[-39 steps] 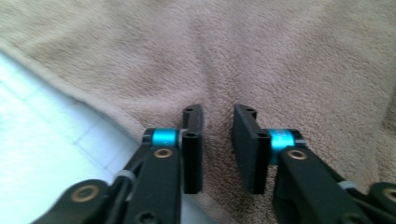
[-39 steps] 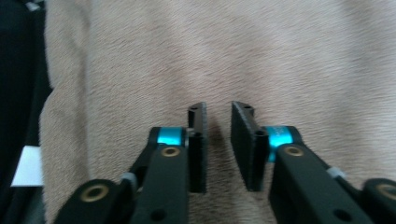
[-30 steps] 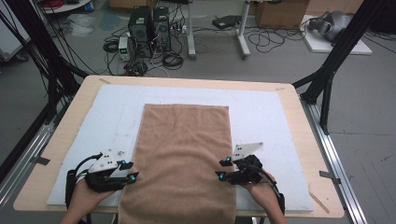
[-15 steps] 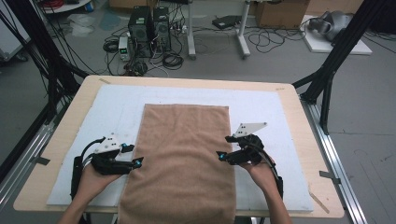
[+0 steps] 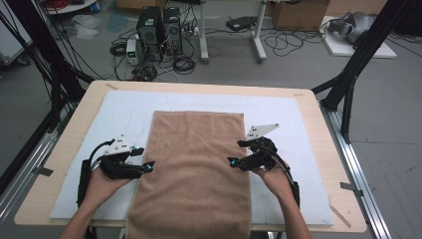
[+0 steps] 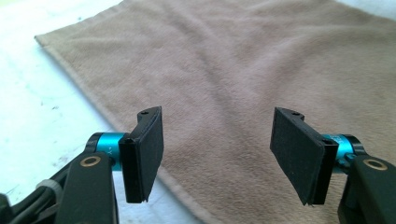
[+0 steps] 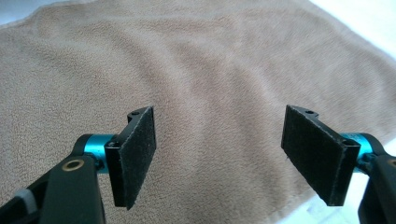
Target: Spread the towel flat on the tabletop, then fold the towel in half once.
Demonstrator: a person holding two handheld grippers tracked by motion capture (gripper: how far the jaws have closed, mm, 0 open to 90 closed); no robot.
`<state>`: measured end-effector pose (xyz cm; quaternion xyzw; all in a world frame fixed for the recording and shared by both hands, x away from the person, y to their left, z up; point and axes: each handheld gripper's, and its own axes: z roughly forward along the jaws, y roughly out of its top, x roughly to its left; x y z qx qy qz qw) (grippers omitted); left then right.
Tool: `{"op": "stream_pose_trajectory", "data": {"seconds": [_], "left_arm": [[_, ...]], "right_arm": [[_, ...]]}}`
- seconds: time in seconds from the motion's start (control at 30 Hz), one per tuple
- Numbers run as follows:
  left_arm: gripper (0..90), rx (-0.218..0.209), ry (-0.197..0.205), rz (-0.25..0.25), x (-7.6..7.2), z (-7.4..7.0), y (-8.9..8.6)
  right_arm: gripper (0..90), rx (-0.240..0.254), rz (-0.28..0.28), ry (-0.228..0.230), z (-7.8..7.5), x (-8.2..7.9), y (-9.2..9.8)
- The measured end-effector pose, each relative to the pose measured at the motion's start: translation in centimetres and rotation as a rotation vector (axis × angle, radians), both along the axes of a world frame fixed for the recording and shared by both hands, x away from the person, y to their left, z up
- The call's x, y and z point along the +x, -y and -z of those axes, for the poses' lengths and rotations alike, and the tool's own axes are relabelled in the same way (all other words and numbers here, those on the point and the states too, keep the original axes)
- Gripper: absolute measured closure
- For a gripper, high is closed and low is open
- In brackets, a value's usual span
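1. Nearest the person, the left tool [image 5: 149,165] is hovering at the left long edge of the brown towel [image 5: 196,169]; its jaws have just been opening and are standing released, nothing between them.
2. Opposite, the right tool [image 5: 232,161] is hovering at the towel's right edge, its jaws likewise just opened and gripping nothing.
3. The step looks like positioning for a fold; next, each tool is likely needing to pinch an edge.
4. Count: one towel, lying flat on one white mat [image 5: 124,107], near end overhanging the tabletop [image 5: 308,99]; two tools.
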<state>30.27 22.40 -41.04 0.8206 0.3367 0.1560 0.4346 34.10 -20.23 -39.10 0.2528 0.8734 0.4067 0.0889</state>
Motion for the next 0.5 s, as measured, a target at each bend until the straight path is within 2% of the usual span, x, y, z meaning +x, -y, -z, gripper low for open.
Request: {"op": "stream_pose_trajectory", "data": {"seconds": [0.13, 0.23, 0.3, 0.5], "left_arm": [[34.7, 0.004, -0.004, -0.009, 0.5, 0.1, 0.0], [34.9, 0.003, -0.008, -0.014, 1.1, -0.1, 0.1], [34.9, 0.004, -0.019, -0.018, 1.7, -0.5, 0.3], [35.5, 0.009, -0.001, -0.027, 4.0, -2.3, 0.7]], "right_arm": [[25.7, -0.004, 0.003, -0.019, 0.7, 0.1, 0.0], [26.0, 0.006, 0.014, -0.009, 0.7, 0.6, 0.3], [26.0, 0.007, 0.021, -0.007, 0.3, 1.0, 0.3], [26.0, -0.006, 0.031, 0.020, -1.6, 3.0, 0.5]]}}
